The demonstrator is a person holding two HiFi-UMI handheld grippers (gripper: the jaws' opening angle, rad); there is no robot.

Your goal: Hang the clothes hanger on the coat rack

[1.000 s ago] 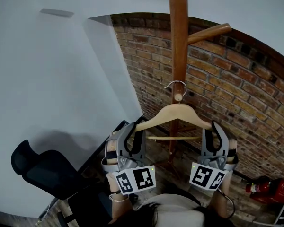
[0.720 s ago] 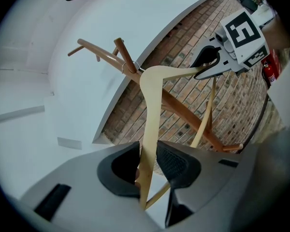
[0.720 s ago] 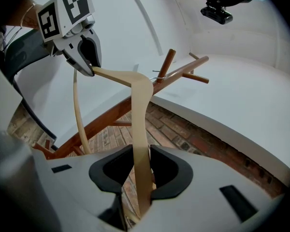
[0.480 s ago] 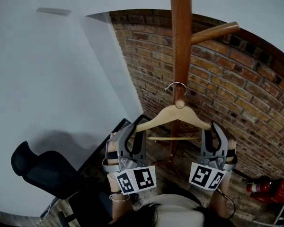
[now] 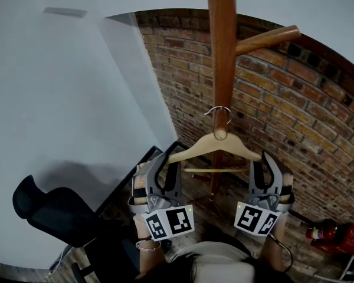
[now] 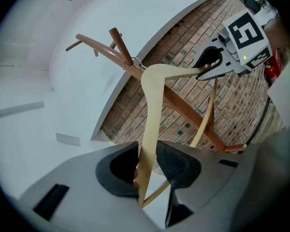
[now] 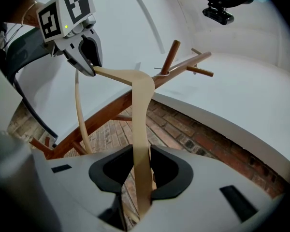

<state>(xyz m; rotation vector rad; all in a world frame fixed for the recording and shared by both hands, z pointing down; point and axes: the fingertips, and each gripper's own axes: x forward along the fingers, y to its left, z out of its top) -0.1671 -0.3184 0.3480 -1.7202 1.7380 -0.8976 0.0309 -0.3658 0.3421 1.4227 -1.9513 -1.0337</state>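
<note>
We hold the hanger [image 5: 215, 144] level between us, left gripper [image 5: 167, 161] and right gripper [image 5: 265, 161] each clamped on one arm, its hook [image 5: 219, 111] ahead and midway between them, at the rack [image 5: 222, 52].

Hanger [image 5: 217, 142] between left gripper [image 5: 168, 158] and right gripper [image 5: 264, 158], coat rack [image 5: 261, 39] just behind (hook [image 5: 219, 111] at its pole [image 5: 222, 52])

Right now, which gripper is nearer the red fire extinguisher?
Right. The right gripper grips the hanger end on the fire extinguisher side; the left gripper grips the far end.
</note>
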